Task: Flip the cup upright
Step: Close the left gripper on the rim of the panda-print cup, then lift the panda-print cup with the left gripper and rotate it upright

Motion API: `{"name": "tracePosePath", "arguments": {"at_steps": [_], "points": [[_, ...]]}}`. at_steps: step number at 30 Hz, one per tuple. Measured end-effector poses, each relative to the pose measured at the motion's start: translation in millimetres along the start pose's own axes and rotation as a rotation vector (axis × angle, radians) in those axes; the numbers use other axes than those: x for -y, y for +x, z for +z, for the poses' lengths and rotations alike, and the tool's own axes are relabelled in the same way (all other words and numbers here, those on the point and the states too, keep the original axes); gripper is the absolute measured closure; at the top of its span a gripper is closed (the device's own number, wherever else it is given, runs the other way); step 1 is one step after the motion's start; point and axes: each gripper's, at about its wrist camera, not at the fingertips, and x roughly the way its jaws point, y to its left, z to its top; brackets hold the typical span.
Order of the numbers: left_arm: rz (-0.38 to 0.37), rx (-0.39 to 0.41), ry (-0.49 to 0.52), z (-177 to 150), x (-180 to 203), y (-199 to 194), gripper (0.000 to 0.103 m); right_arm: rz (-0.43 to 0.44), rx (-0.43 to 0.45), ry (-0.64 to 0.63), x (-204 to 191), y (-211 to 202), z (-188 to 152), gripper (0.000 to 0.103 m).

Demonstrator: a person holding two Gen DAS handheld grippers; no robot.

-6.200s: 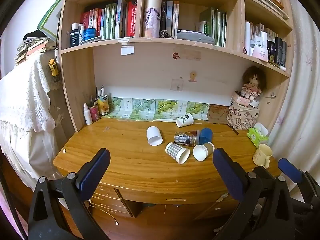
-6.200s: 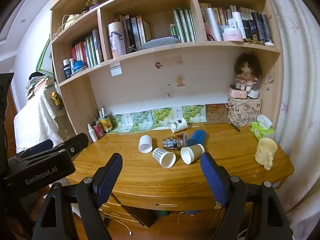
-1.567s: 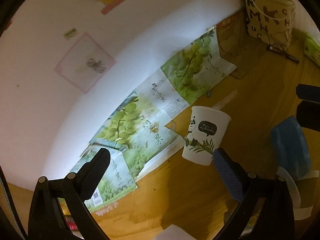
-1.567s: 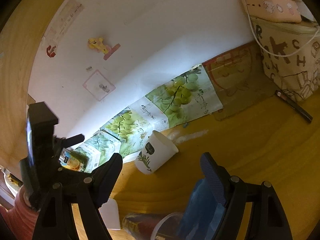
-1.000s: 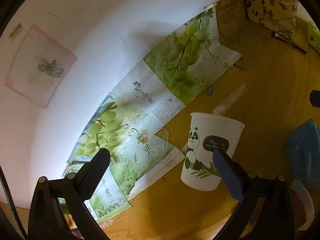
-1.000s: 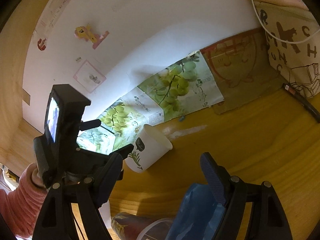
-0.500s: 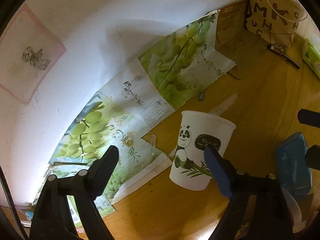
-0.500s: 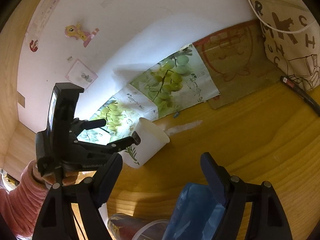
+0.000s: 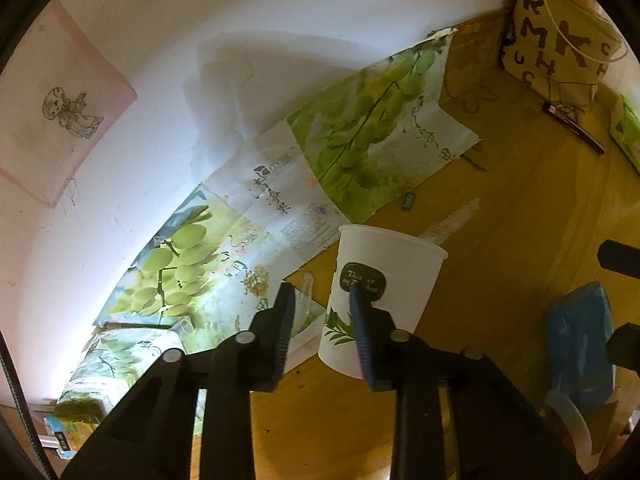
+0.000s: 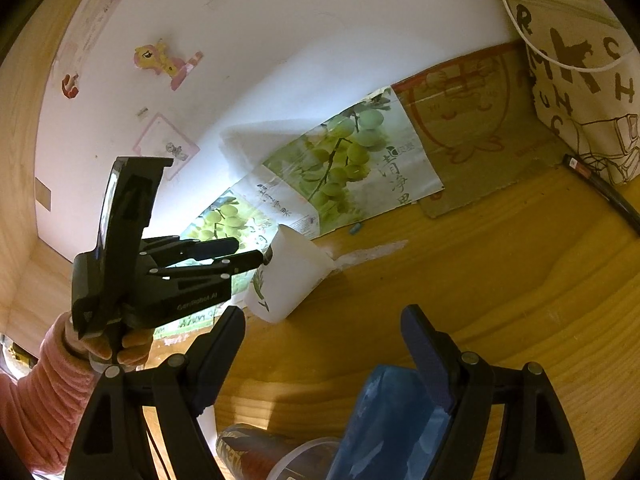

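A white paper cup with a panda print (image 9: 384, 292) lies tilted on the wooden desk (image 9: 512, 264) near the back wall, its open rim toward the right. It also shows in the right wrist view (image 10: 288, 276). My left gripper (image 9: 320, 312) has narrowed beside the cup: its right finger (image 9: 358, 320) crosses the cup's side, its left finger stands clear to the left, so the cup is not between them. From the right wrist view the left gripper (image 10: 250, 254) touches the cup's base end. My right gripper (image 10: 324, 344) is open and empty, above a blue cup (image 10: 384, 424).
Grape-print paper sheets (image 9: 360, 136) lean against the back wall. A lettered fabric bag (image 10: 580, 68) stands at the right with a pen (image 10: 600, 188) beside it. A clear lidded tumbler (image 10: 272, 460) and the blue cup lie near the right gripper.
My left gripper's jaws have narrowed a lot and moved closer to the panda cup. The right gripper has stayed open and drifted slightly.
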Motion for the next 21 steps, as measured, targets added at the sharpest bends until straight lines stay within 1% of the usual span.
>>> {"name": "tracePosePath", "arguments": {"at_steps": [5, 6, 9, 12, 13, 18, 20, 21], "points": [[-0.017, -0.007, -0.016, 1.2, -4.0, 0.3, 0.075, -0.002, 0.009, 0.008, 0.4, -2.3, -1.8, 0.022], [-0.023, -0.01, -0.024, 1.5, -5.0, 0.5, 0.073, -0.002, 0.014, 0.009, 0.7, -3.6, -2.4, 0.022], [-0.057, -0.031, -0.043, 2.9, -7.3, -0.2, 0.072, -0.004, 0.027, 0.016, 2.4, -8.2, -2.5, 0.022], [-0.09, -0.032, -0.051, 3.4, -6.6, -4.4, 0.069, -0.003, 0.037, 0.012, 1.0, -13.0, -2.2, 0.022], [-0.097, -0.034, -0.047, 3.9, -5.9, -6.2, 0.068, -0.006, 0.042, 0.007, 0.1, -15.2, -1.9, 0.022], [-0.102, -0.034, -0.016, 3.8, 0.5, -17.2, 0.066, -0.012, 0.069, -0.002, -1.3, -24.4, -0.6, 0.022], [-0.1, -0.038, -0.009, 3.2, 3.2, -19.8, 0.058, -0.011, 0.067, 0.006, 0.4, -25.5, -0.8, 0.022], [-0.102, -0.045, -0.001, 2.6, 5.3, -20.7, 0.047, -0.011, 0.067, 0.01, 1.4, -26.5, -0.7, 0.022]]}}
